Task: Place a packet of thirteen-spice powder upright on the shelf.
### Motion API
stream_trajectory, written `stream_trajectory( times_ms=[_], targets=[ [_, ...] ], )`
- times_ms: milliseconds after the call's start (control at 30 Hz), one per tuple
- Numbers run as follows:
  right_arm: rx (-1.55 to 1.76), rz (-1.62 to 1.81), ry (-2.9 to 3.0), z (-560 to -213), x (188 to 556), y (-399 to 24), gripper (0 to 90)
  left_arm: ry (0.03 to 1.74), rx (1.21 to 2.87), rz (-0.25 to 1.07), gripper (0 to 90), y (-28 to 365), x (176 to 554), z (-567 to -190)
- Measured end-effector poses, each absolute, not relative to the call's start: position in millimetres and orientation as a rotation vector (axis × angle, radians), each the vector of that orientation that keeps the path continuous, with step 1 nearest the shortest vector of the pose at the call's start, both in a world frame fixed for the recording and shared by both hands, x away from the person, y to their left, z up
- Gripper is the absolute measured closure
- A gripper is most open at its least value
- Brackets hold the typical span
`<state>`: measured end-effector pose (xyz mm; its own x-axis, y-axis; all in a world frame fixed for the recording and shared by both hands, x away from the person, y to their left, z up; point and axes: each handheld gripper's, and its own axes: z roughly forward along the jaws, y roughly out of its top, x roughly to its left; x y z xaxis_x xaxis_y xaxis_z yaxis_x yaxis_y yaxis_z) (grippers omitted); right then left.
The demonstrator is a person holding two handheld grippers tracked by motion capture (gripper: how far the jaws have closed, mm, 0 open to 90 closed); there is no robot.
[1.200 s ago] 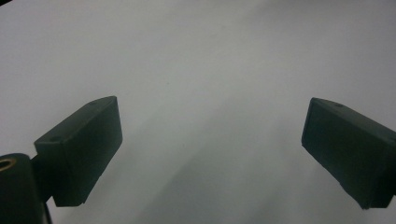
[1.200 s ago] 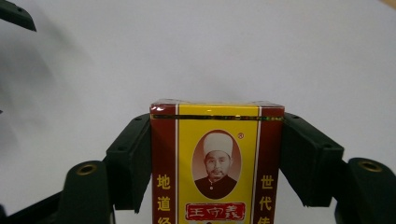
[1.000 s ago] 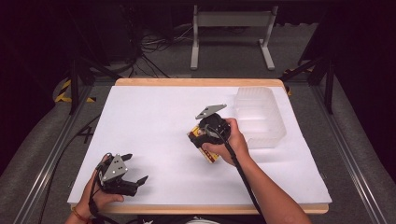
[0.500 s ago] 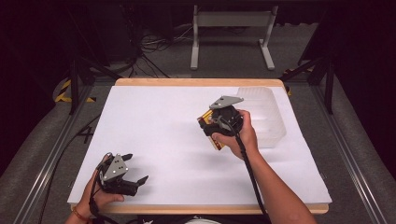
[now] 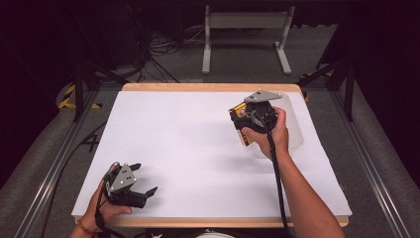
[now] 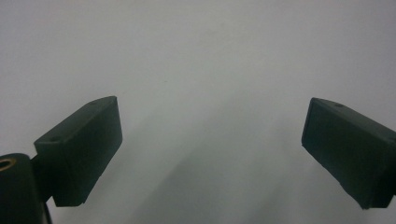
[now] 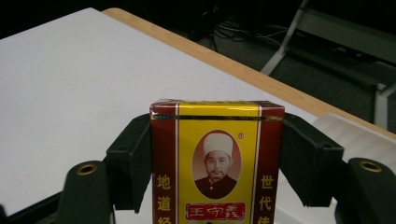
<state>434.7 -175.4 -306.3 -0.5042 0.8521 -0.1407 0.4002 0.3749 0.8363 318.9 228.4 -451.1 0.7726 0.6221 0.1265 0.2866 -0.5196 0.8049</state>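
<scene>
Meanwhile the right gripper (image 7: 217, 163) clamps a yellow-and-red box (image 7: 217, 158), while the left gripper (image 6: 212, 154) gapes wide, empty.

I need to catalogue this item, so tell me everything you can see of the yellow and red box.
The box is a small printed carton, yellow in the middle with dark red side bands, gold characters and an oval portrait. The right gripper clamps its two sides, holding it above the white table beside the clear bin.

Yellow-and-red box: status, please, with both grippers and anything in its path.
Right gripper shut on yellow-and-red box, held above the white table. Left gripper open, empty, near the table's front edge. Clear plastic bin just beyond the box; nothing between.
</scene>
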Motion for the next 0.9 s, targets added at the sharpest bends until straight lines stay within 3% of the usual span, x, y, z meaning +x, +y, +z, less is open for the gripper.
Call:
stream_trajectory(
  times_ms=[900],
  targets=[
    [1.323,0.965,1.909,-328,464,-239,32.6,0.668,2.14,0.514,5.9,228,319,-451]
  ],
)
